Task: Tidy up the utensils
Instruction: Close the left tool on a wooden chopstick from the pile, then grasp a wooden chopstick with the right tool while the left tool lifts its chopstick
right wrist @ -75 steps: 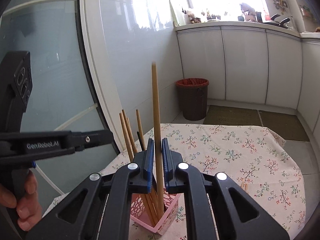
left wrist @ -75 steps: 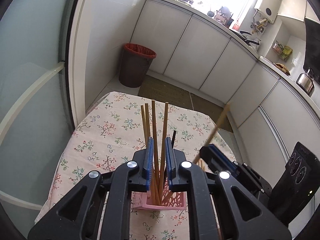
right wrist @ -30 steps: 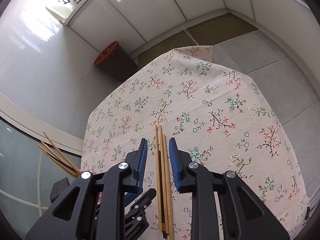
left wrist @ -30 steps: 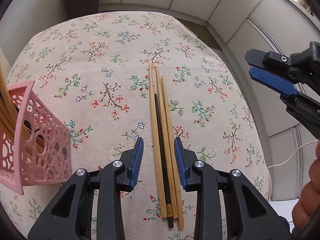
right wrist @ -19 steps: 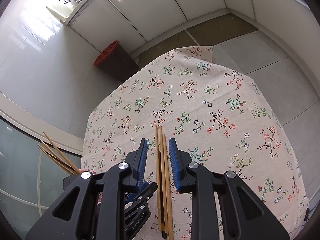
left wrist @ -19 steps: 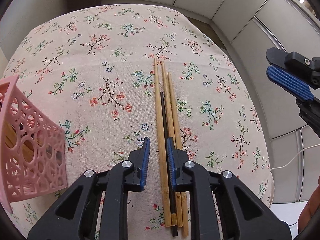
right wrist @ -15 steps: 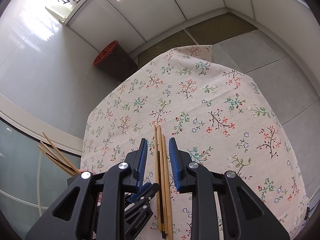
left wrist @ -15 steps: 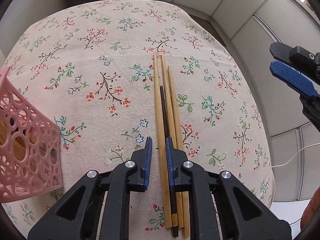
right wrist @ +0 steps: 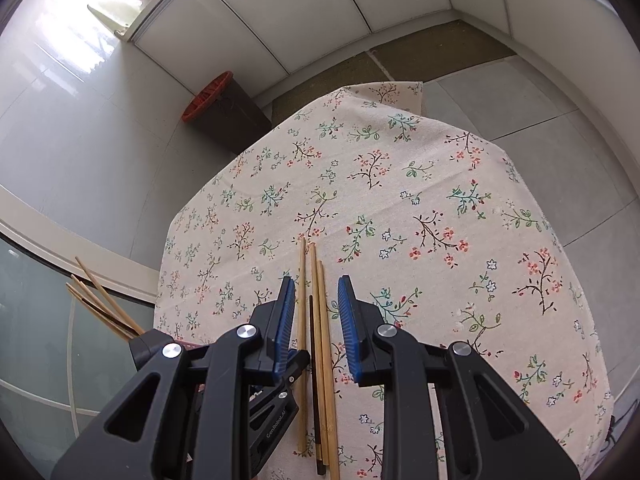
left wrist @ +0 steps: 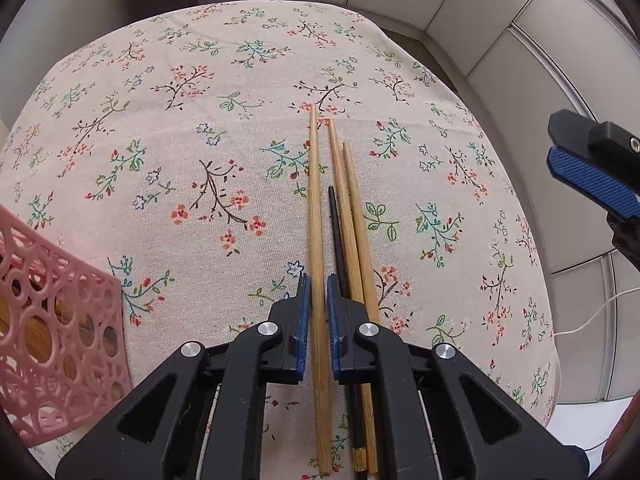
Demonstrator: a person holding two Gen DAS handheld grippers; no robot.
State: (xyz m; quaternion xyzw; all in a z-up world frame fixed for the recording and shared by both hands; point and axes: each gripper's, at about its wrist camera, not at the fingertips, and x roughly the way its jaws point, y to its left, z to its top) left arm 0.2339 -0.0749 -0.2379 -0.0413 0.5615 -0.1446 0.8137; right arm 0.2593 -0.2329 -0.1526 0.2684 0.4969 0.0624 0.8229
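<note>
Left wrist view. The left gripper (left wrist: 316, 308) points steeply down at a table under a flowered tablecloth (left wrist: 208, 128). Its jaws are closing around the leftmost wooden chopstick (left wrist: 315, 208), whose shaft runs between the blue pads (left wrist: 303, 300); whether the pads already press on it cannot be told. Just right of that stick lie a black chopstick (left wrist: 335, 228) and two more wooden chopsticks (left wrist: 352, 208), all side by side with their tips toward the far edge. A pink openwork holder (left wrist: 52, 320) stands at the near left with wooden sticks inside. The right gripper's blue pad (left wrist: 588, 184) shows at the right edge, above the table's rim.

Right wrist view. The right gripper (right wrist: 314, 308) hangs above the same row of chopsticks, jaws parted and grasping nothing. The left gripper (right wrist: 280, 396) is partly hidden beneath it, at the leftmost chopstick (right wrist: 302, 280). Chopsticks in the holder (right wrist: 100, 304) jut out at the left. A dark bin with a red rim (right wrist: 224, 108) stands on the floor beyond the table.
</note>
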